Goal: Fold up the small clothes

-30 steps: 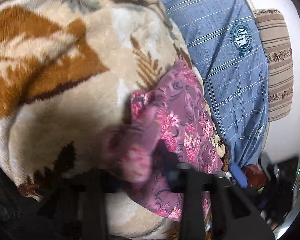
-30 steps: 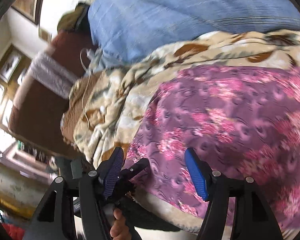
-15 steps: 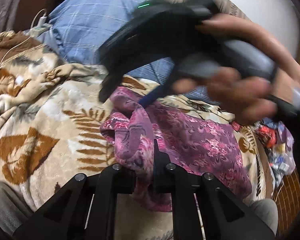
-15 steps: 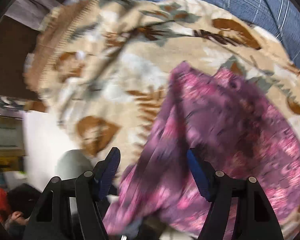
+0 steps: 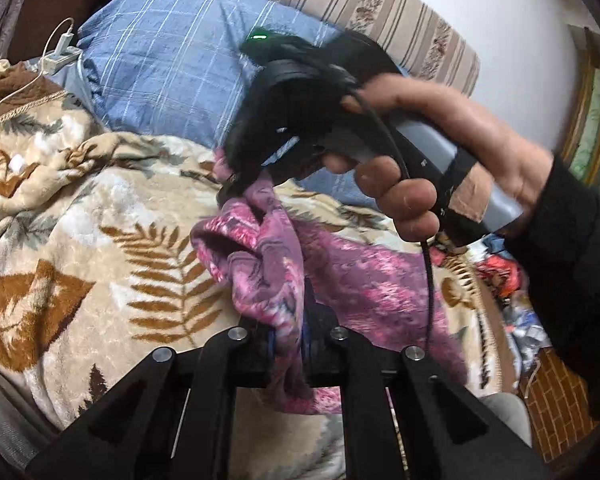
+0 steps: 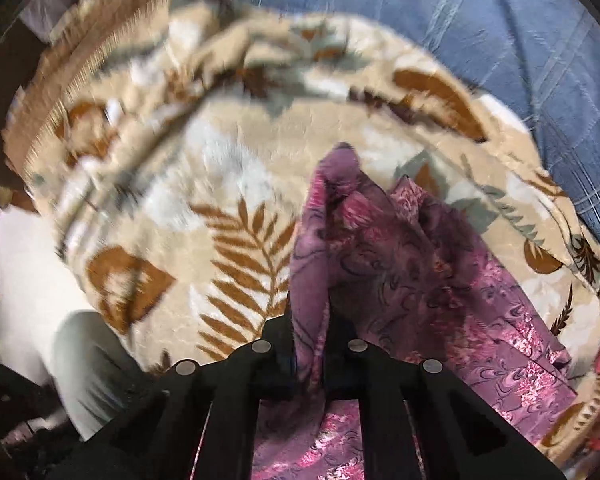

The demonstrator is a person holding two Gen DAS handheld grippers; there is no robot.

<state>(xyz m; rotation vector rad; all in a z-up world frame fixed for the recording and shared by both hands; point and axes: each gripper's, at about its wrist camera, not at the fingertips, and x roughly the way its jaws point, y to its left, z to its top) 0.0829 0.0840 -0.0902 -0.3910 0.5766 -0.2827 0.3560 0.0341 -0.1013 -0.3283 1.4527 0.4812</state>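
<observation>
Purple floral garment [image 6: 420,264], pinched edges hidden (blurred)

Purple floral cloth garment [image 5: 352,280] lies on beige leaf-patterned fleece blanket [image 5: 112,248]; blue plaid quilt [image 5: 168,52] behind the blanket; striped cushion [image 5: 380,12] behind the quilt, against white wall [image 5: 512,20].

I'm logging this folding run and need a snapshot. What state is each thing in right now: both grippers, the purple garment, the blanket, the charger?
Left gripper: shut on the purple floral garment.
Right gripper: jaws just closed, shut on the same garment.
Purple floral garment: bunched, unfolded, pinched at two spots, partly lifted off the blanket.
Leaf-pattern blanket: spread out, rumpled.
White charger: cable attached.
</observation>
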